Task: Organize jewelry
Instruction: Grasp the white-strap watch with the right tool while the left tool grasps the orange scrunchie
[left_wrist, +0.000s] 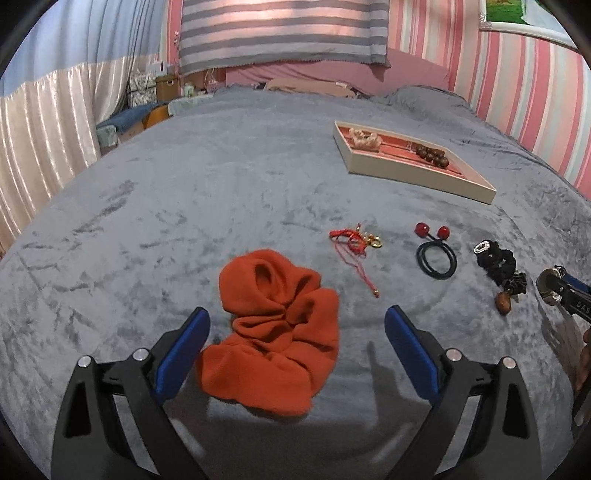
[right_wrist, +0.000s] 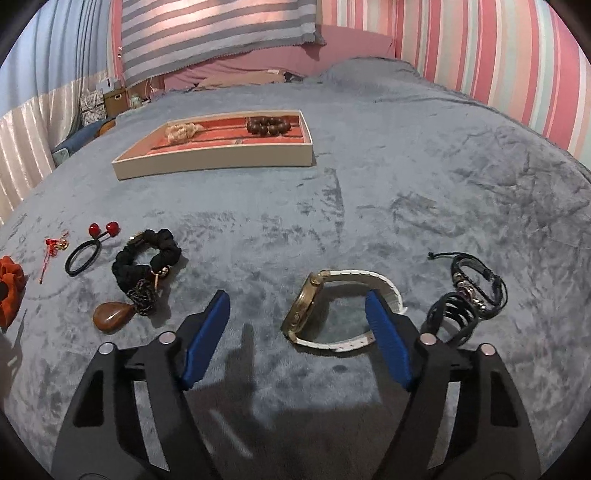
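**Nine pieces on the bed, two of them in the tray**

Seven pieces lie loose in a rough row on the grey blanket (right_wrist: 406, 177). From the left: one orange scrunchie (left_wrist: 275, 332), one red cord charm (left_wrist: 354, 243), one black hair tie (left_wrist: 436, 258) with two red balls, one black scrunchie (right_wrist: 147, 258) with a brown teardrop pendant (right_wrist: 110, 314) touching its near end, one watch (right_wrist: 332, 310) with a white strap, standing on edge, and one black bracelet (right_wrist: 476, 288) beside a black coil (right_wrist: 452, 314).

One tray (right_wrist: 221, 162), cream-walled with a red lining, sits farther back on the blanket. It holds two pieces: a pale beaded one (right_wrist: 183, 133) at the left, a dark bead bracelet (right_wrist: 269, 125) at the right.

The left gripper (left_wrist: 297, 332) hovers spread wide above the orange scrunchie, gripping nothing. The right gripper (right_wrist: 297, 332) is also spread wide and empty, its right finger (right_wrist: 388, 343) overlapping the watch strap in view.
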